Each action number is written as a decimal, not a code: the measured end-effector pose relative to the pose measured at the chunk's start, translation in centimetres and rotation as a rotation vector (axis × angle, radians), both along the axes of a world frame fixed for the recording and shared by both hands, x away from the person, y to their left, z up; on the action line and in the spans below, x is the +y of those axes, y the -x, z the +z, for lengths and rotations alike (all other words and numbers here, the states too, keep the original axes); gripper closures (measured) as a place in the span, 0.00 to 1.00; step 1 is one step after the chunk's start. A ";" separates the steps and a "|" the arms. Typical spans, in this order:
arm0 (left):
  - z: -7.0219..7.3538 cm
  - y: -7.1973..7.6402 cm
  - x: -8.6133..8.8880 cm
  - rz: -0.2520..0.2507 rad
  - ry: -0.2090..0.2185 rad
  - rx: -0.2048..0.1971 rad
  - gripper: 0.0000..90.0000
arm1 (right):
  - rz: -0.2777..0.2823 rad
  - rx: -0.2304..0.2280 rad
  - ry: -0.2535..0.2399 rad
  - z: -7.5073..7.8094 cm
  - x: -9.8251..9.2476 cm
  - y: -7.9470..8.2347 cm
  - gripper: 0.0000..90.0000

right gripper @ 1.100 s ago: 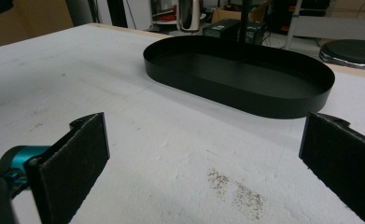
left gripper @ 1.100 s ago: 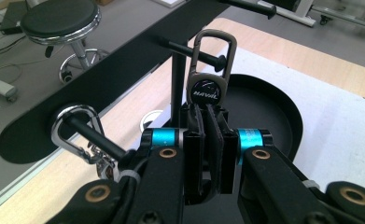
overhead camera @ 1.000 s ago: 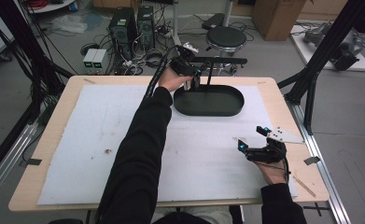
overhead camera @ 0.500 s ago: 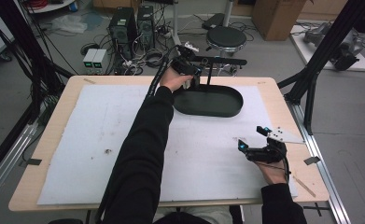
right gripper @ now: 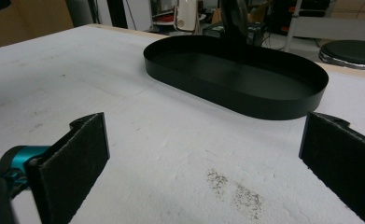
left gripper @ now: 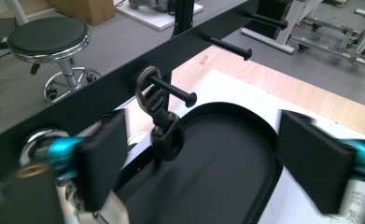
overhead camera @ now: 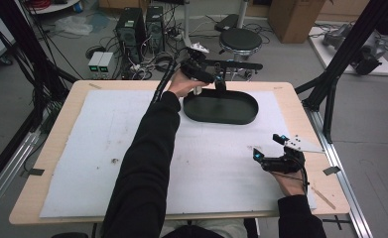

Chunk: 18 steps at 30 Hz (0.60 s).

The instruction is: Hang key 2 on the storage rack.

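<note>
A black metal clasp of linked rings (left gripper: 161, 121) hangs from a peg (left gripper: 171, 91) on the black rack bar (left gripper: 77, 107), over the far end of the black oval tray (overhead camera: 231, 119). My left gripper (overhead camera: 216, 79) is at that rack. Its jaws have just been opening and now stand wide, with the clasp between the pads but touching neither (left gripper: 208, 154). My right gripper (overhead camera: 268, 147) rests low over the white mat near the table's right front. It is open and holds nothing (right gripper: 203, 154), and it faces the tray (right gripper: 245, 100).
A second bare peg (left gripper: 229, 46) sticks out farther along the bar. The white mat (overhead camera: 107, 139) covers most of the wooden table. Beyond the far edge stand a round stool (overhead camera: 238, 38) and computer cases (overhead camera: 139, 25). Black frame struts (overhead camera: 340, 64) rise at the right.
The left hand stays at the rack with only a slight shift. The right hand has not moved.
</note>
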<state>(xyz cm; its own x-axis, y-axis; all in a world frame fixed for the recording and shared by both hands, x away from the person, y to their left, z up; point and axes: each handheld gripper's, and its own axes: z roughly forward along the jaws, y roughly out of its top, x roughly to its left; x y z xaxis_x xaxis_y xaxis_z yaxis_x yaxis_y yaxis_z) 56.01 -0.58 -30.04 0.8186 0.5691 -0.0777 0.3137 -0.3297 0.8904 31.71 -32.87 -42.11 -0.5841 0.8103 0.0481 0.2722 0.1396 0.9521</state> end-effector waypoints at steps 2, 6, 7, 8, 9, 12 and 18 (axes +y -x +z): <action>0.0 0.2 0.5 -0.024 0.028 0.013 0.13 | 0.001 0.002 0.001 0.0 0.0 0.0 0.01; -0.1 0.8 0.8 -0.050 0.021 0.016 0.06 | 0.003 0.000 0.003 0.0 0.1 0.0 0.01; -0.1 0.9 0.9 -0.053 0.013 0.015 0.06 | 0.002 0.001 0.002 0.0 0.1 0.0 0.01; -0.1 1.0 1.0 -0.047 0.014 0.018 0.04 | 0.001 0.000 0.002 0.0 0.1 0.0 0.01; -0.1 1.1 1.1 -0.052 0.019 0.019 0.03 | 0.002 0.000 0.002 0.0 0.1 0.0 0.01; -0.1 1.4 1.5 -0.049 0.017 0.022 0.02 | 0.002 0.001 0.005 0.0 0.1 -0.1 0.01; 0.2 2.3 1.8 -0.070 0.017 0.014 0.02 | 0.004 -0.001 0.005 0.0 0.2 -0.1 0.01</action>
<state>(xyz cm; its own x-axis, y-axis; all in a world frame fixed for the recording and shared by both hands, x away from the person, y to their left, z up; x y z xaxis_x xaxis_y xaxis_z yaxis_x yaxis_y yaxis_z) 53.67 1.24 -29.80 0.8550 0.5091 -0.0988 0.3030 -0.3358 0.8919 31.83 -32.72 -42.16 -0.5870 0.8084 0.0438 0.2709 0.1451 0.9516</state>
